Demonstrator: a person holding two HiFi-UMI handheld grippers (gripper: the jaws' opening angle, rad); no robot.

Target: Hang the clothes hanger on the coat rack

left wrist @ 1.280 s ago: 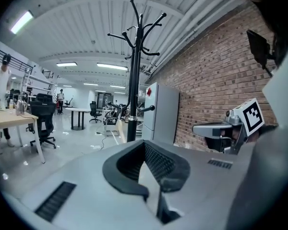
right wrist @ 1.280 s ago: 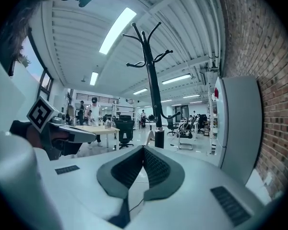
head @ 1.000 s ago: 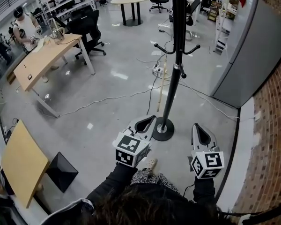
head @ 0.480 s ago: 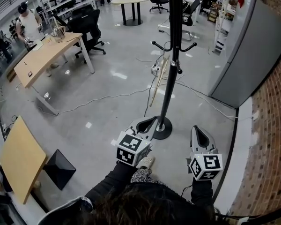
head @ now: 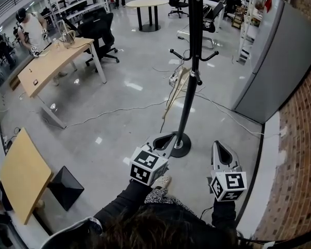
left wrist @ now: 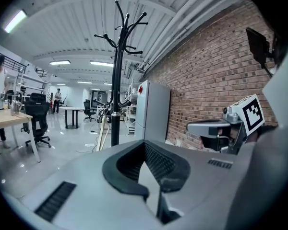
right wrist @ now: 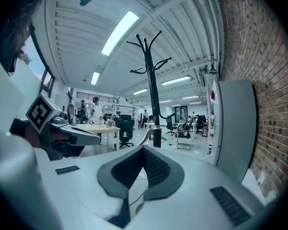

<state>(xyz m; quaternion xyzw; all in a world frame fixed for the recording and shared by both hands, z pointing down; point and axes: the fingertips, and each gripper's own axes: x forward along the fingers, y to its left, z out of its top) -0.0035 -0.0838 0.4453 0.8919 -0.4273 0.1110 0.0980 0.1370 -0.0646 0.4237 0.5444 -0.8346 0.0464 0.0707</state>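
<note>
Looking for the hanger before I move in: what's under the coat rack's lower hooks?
A pale wooden hanger sits against the coat rack pole, just below those hooks. Its top end meets the pole, where it is too small to tell whether it hangs or only leans.

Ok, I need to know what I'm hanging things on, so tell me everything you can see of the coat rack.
The coat rack is a tall black stand, metal by its look: one slim upright pole on a round disc base resting on the glossy grey floor. Curved hooks branch out at the top, with a ring of shorter hooks further down. A pale wooden hanger sits against the pole below those; whether hung or leaning is unclear.
</note>
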